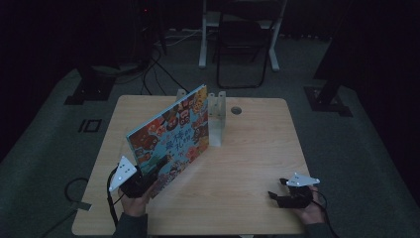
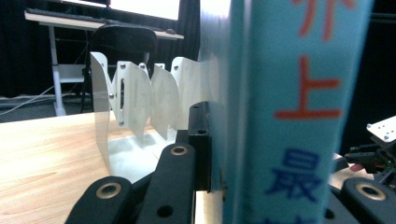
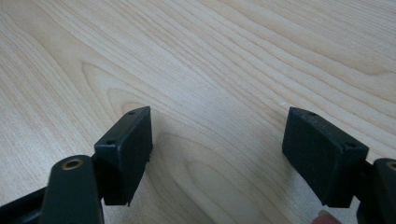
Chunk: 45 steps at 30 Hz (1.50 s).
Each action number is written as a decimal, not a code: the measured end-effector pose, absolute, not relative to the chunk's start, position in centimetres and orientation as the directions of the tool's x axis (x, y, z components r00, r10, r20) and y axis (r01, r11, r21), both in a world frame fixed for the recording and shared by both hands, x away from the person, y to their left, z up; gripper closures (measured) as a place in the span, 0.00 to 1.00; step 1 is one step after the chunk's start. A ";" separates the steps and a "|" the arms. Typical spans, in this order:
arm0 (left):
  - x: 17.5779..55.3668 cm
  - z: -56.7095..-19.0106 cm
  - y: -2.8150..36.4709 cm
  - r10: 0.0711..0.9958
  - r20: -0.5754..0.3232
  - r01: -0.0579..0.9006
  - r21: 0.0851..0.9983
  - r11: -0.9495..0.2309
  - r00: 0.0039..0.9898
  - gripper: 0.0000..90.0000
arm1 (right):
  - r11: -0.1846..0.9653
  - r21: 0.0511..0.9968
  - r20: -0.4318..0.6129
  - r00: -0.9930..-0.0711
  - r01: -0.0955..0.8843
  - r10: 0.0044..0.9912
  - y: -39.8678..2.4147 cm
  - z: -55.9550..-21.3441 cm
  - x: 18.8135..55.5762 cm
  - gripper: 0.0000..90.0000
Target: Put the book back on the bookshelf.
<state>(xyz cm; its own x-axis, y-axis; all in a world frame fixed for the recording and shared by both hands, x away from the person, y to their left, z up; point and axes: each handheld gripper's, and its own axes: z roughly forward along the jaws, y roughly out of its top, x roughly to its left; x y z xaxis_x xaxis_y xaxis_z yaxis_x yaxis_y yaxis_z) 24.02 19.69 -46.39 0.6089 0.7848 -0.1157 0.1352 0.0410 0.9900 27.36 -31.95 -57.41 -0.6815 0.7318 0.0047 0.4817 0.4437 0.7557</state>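
- The left gripper [image 1: 148, 179] pinches the book [image 1: 171, 136] by its near end, the jaws clamped on both sides of the spine [image 2: 289, 112].
- The book stands on edge, tilted, on the left half of the table [image 1: 247, 163], its far end near the white rack [image 1: 217, 116].
- Not in a slot yet, I'd say; sliding it between the dividers [image 2: 135, 98] is what's left.
- The right gripper [image 1: 283, 194] rests near right, spread wide, nothing between its pads [image 3: 128, 149].

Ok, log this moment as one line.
left gripper: shut on picture book | book: tilted upright near white rack | right gripper: open above table
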 end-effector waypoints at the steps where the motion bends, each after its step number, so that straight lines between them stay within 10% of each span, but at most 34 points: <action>1: 24.0 -46.4 19.7 0.786 -0.115 0.134 0.990 0.041 0.607 0.90 | 0.444 0.756 0.004 -0.682 0.481 0.732 -31.9 -57.4 27.4 0.27; 45: 24.8 -46.7 20.0 0.867 -0.107 0.137 0.990 0.045 0.487 0.90 | 0.444 0.756 0.005 -0.683 0.480 0.730 -32.0 -57.4 27.4 0.27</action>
